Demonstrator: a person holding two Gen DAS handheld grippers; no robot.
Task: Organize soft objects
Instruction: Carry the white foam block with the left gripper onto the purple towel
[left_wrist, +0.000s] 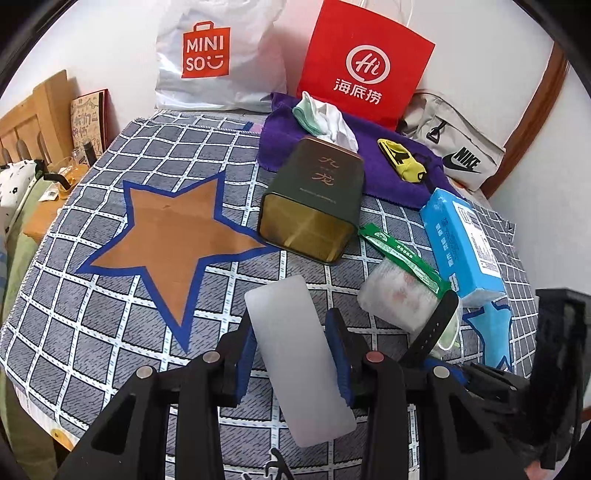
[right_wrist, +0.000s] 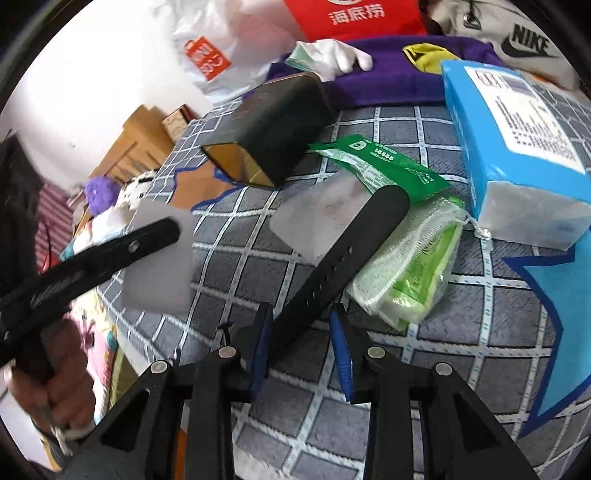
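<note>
My left tool (left_wrist: 293, 354) pinches a translucent white soft slab (left_wrist: 295, 354) at lower centre. My right tool (right_wrist: 303, 350) grips a black rubbery strap (right_wrist: 347, 254) above the checked cloth surface (right_wrist: 461, 354).

Right hand-held gripper (right_wrist: 302, 350) clamping black strap (right_wrist: 343, 258), checked cloth (right_wrist: 461, 317)

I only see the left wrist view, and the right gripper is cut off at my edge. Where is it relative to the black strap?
Observer: The near end of the strap sits between the pads of the right gripper; I cannot tell whether they press on it.
Operator: What is it lying on?
Observer: It lies across a net pouch of green packets and a frosted white block.
Operator: Is my slab off the cloth?
Observer: From the side, the slab in the left gripper looks raised above the tablecloth.
</note>
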